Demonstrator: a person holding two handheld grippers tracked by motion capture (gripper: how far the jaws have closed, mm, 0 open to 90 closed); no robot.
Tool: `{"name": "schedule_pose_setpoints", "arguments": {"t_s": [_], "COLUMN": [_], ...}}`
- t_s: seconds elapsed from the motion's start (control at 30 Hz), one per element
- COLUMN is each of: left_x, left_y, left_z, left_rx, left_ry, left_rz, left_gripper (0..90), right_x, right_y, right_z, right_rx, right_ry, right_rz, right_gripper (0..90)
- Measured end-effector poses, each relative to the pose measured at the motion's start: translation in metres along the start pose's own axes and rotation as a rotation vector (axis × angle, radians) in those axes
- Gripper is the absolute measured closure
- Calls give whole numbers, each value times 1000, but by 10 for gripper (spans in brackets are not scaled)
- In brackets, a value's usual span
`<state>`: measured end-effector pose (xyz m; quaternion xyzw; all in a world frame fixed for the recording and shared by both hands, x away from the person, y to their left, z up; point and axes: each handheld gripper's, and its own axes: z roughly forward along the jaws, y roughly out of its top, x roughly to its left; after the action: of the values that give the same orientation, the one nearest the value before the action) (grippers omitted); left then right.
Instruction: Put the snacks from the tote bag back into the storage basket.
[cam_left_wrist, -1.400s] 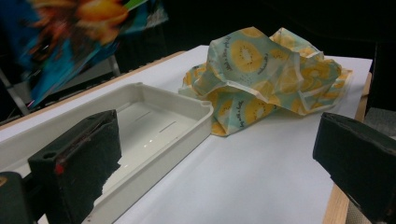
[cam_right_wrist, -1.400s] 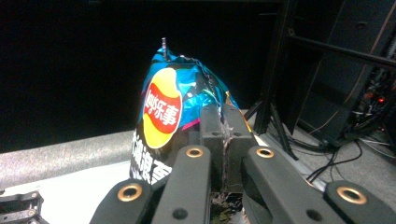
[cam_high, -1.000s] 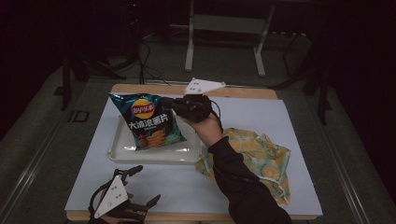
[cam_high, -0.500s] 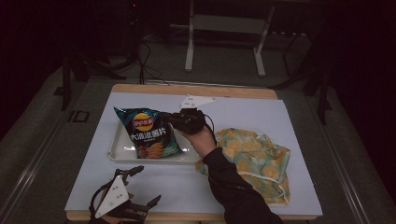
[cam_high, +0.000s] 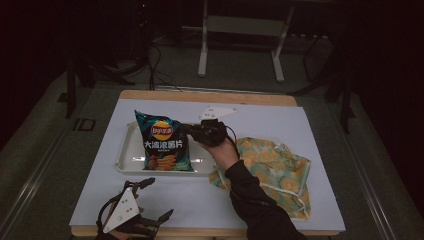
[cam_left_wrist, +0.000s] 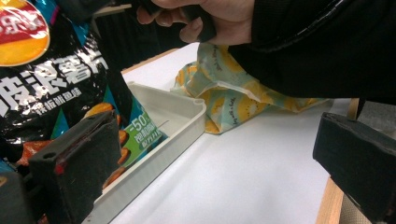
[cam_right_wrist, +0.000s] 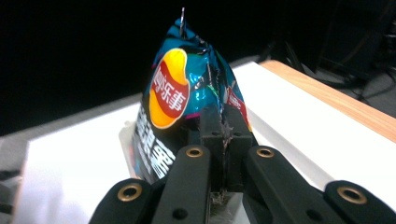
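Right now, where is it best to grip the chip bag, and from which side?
Probably at its crimped side edge, from the right: the chip bag stands upright in the white tray, and the right hand-held gripper is already shut on that flat seam.

Black sleeve (cam_high: 252, 200) — black grippers, brass rivets

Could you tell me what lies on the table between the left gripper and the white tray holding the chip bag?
Nothing: in the high view, only bare white table separates the left gripper from the tray with the chip bag.
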<state>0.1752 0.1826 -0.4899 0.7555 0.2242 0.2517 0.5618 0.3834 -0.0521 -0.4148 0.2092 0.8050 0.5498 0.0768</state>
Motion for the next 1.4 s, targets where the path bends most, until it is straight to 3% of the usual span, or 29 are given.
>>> {"name": "schedule_pose_setpoints", "arguments": {"t_s": [0.07,0.27,0.47,0.7,0.9,1.13,1.4], "left_x": [0,1,0,1,2,2,3], "left_y": [0,0,0,0,0,0,0], "left_z": [0,0,1,2,1,1,1], "left_rx": [1,-1,0,-1,-10,-10,-13], "left_ry": [0,-2,-9,-11,0,-5,-6], "left_rz": [1,-1,1,0,-6,-8,-11], "left_gripper": [15,16,15,15,15,15,15], "right_x": [-5,-14,-34,-51,-65,-74,-76], "right_y": [0,2,0,-1,-11,-21,-22], "right_z": [1,5,14,29,39,48,50], "right_rx": [51,97,141,196,210,224,223], "right_ry": [-29,-39,-31,-57,-93,-124,-145], "right_rz": [-20,-27,21,34,79,100,85], "right_gripper": [900,899,899,897,868,845,617]}}
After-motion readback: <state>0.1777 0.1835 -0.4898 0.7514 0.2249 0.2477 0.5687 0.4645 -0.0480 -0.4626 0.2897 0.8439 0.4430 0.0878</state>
